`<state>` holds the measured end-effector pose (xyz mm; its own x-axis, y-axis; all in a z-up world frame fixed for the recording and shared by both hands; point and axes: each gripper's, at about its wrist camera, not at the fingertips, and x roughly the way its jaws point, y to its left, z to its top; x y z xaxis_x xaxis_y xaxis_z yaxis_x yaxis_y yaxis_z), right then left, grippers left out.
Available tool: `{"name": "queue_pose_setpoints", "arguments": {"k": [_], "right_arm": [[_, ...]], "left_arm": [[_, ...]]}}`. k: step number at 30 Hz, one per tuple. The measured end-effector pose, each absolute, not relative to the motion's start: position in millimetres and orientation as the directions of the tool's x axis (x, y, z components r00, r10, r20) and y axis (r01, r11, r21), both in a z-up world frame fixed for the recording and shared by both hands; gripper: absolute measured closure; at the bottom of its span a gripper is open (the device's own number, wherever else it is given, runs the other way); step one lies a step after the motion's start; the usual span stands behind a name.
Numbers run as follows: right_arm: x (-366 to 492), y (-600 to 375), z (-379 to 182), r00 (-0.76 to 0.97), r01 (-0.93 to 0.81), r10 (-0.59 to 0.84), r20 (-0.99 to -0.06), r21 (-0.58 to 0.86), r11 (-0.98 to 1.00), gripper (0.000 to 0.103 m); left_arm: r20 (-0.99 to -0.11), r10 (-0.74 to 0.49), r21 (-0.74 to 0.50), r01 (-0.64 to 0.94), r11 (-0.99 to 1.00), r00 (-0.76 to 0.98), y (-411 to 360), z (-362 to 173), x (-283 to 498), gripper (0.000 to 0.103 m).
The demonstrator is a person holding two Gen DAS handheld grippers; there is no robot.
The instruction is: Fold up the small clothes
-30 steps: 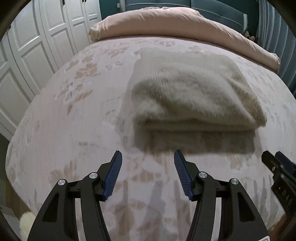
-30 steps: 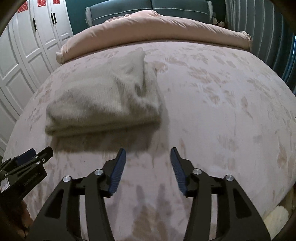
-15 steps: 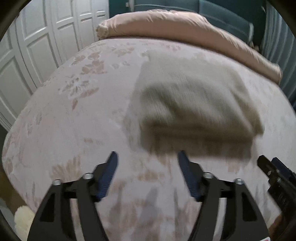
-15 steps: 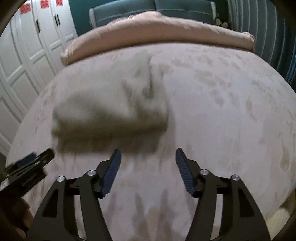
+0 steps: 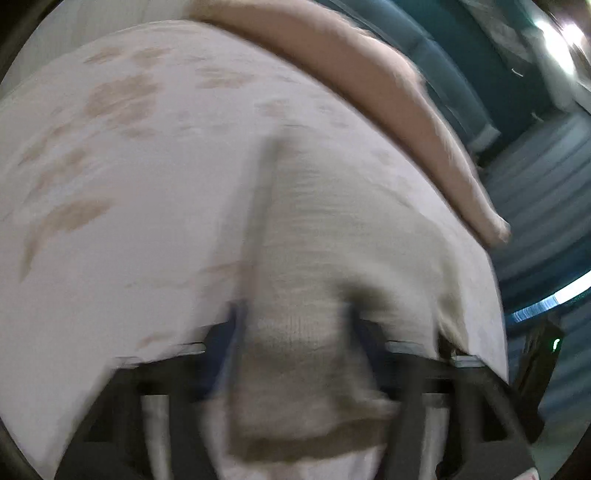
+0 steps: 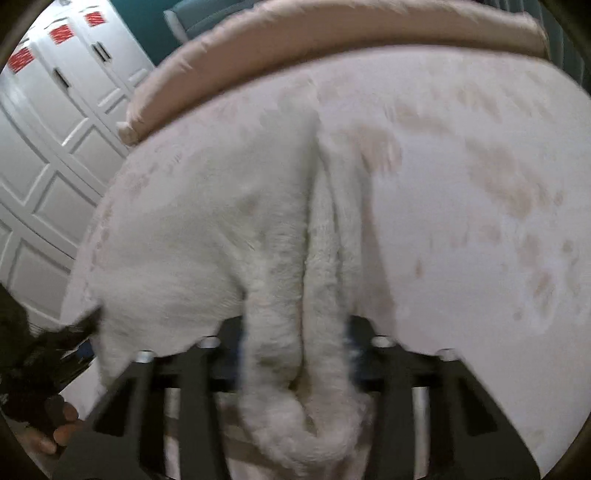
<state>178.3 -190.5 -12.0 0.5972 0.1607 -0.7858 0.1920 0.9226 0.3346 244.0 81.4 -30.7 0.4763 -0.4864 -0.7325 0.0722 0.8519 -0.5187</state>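
Both claws have just closed onto the folded cream knitted sweater (image 5: pixel 317 266): left claw (image 5: pixel 295 332) and right claw (image 6: pixel 295 343) now pinch its near edge at lower centre of frame, so another fold looks imminent.

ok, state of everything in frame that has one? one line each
sweater: folded, on the bed, near edge bunched between both grippers' fingers
left gripper: jaws just closed, shut on the sweater's near edge
right gripper: jaws just closed, shut on the sweater's near edge
quilt: rolled up along the far end of the bed
wardrobe doors: shut
bedspread: spread flat
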Motion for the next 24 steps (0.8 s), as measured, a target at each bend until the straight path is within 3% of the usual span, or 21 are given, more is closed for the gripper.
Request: {"name": "queue_pose_setpoints", "arguments": {"k": [3, 5, 7, 8, 10, 13, 17, 21, 24], "right_arm": [[154, -196, 36, 0.72, 0.121, 0.181, -0.67, 0.379, 0.918, 0.077], [130, -203, 42, 0.765, 0.154, 0.1, -0.637, 0.331, 0.931, 0.076], [132, -210, 7, 0.7, 0.228, 0.003, -0.714, 0.228, 0.947, 0.074], [143, -217, -30, 0.594, 0.257, 0.011, -0.804, 0.203, 0.945, 0.073], [134, -225, -38, 0.628, 0.245, 0.034, -0.777, 0.239, 0.94, 0.067], [119, -224, 0, 0.667, 0.26, 0.013, -0.745, 0.249, 0.933, 0.066], [102, -214, 32, 0.731, 0.217, 0.019, -0.683, 0.259, 0.941, 0.072], [133, -199, 2, 0.646, 0.169, -0.011, -0.764, 0.129, 0.977, 0.079], [140, -219, -26, 0.599, 0.185, -0.028, -0.8, 0.104, 0.977, 0.081]], "left_arm": [[-0.692, -0.472, -0.442, 0.195, 0.875, 0.547, 61, 4, 241, 0.069], [-0.663, -0.504, -0.449, 0.244, 0.859, 0.553, 55, 14, 237, 0.079], [-0.722, -0.437, -0.365, 0.242, 0.899, 0.536, 41, 0, 238, 0.081], [-0.766, -0.382, -0.305, 0.231, 0.924, 0.517, 36, -14, 240, 0.081], [-0.793, -0.329, -0.263, 0.199, 0.944, 0.512, 33, -31, 233, 0.08], [-0.779, -0.3, -0.245, 0.174, 0.954, 0.55, 36, -5, 215, 0.082], [-0.754, -0.268, -0.181, 0.202, 0.962, 0.6, 19, 23, 186, 0.08], [-0.815, -0.19, -0.062, 0.243, 0.968, 0.548, -15, -5, 187, 0.078], [-0.803, -0.125, 0.021, 0.237, 0.971, 0.583, -18, -18, 182, 0.06]]}}
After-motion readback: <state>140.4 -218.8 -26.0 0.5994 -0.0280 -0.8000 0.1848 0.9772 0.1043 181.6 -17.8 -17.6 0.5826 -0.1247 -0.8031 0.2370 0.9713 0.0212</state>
